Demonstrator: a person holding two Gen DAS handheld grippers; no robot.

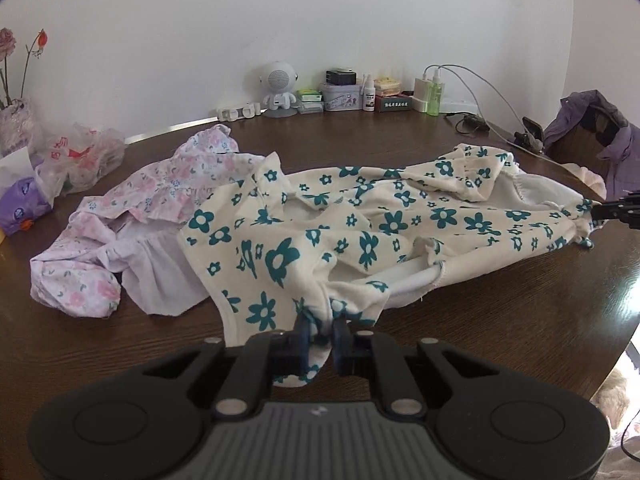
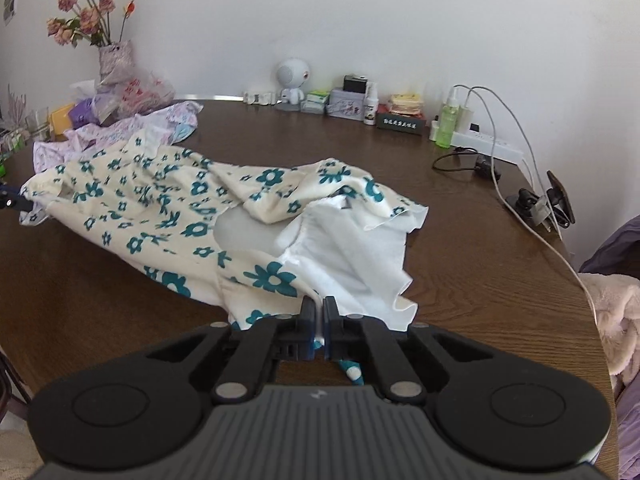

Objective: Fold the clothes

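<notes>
Left tongs (image 1: 320,330): pressed nearly together, pinching a bunched edge of the cream garment (image 1: 360,224) between the two blue pads; a flap of the same cloth hangs below the pads.
Right tongs (image 2: 319,312): pressed together, with only a thin slit between the pads, pinching the cream garment's hem where the white inner side shows; a printed strip of cloth dangles beneath them.
Cream garment: one piece, cream with teal flowers, stretched over the tabletop (image 1: 500,312) between the two tongs, sagging and wrinkled in the middle, partly turned so its white lining faces up near the right tongs.
Each tongs seen from the other: the right tongs show at the far right edge of the left wrist view, clamped on the garment's far end; the left tongs show at the far left edge of the right wrist view.
Pink garment (image 1: 132,216): one, pale pink with small flowers, lying crumpled beyond and left of the left tongs, touching the cream garment's edge.
Pose: both tongs point forward and down at the tabletop, low over its near side.
Far edge of tabletop: one white round-headed figure (image 1: 279,88), one green bottle (image 1: 435,94), one vase of flowers (image 2: 114,60).
</notes>
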